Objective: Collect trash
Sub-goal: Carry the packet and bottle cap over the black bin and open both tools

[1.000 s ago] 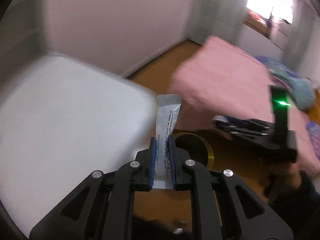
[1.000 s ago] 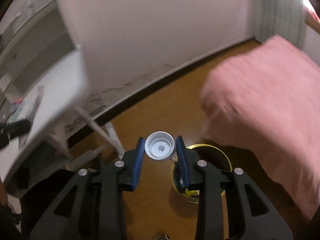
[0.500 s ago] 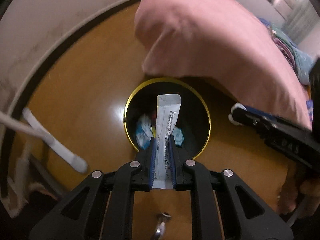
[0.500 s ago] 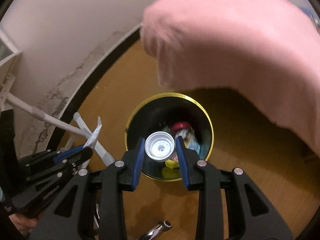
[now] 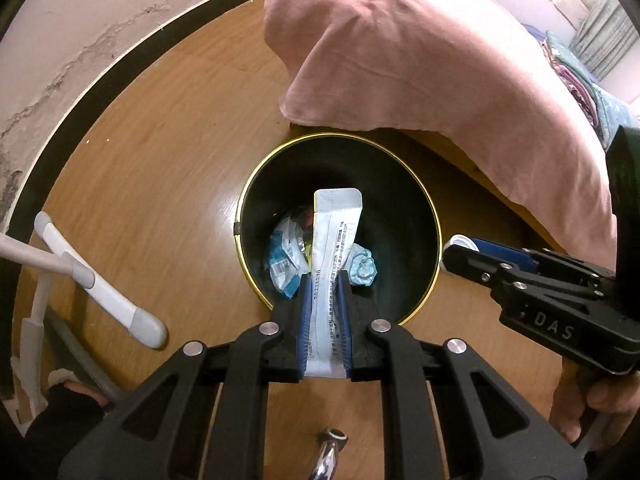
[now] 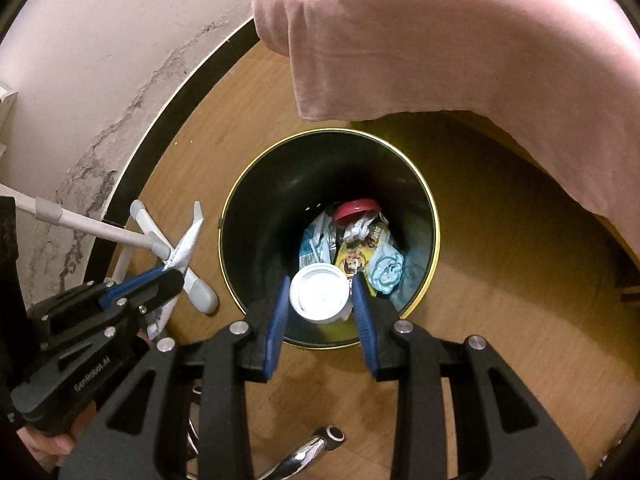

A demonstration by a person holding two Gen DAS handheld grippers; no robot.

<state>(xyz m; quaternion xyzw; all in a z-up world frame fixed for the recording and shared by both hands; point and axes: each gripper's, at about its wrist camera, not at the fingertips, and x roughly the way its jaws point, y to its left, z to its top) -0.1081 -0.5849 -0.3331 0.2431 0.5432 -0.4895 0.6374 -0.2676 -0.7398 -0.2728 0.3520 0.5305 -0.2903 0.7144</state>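
The left gripper (image 5: 325, 300) was clamped on a long white printed paper sachet (image 5: 334, 248), whose free end hung over the mouth of the round black gold-rimmed waste bin (image 5: 416, 200). The right gripper (image 6: 320, 300) pinched a round white plastic cap (image 6: 319, 297) above the near side of the same bin (image 6: 260, 216). Crumpled blue-and-white wrappers (image 6: 320, 240) and a red lid (image 6: 356, 208) already lay at the bottom, so earlier rubbish looked collected. Releasing both pieces remained. A pink bedcover (image 5: 420, 48) overhung the far rim.

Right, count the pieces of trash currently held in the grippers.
2. A white sachet in the left gripper, a white cap in the right gripper, both above the bin.
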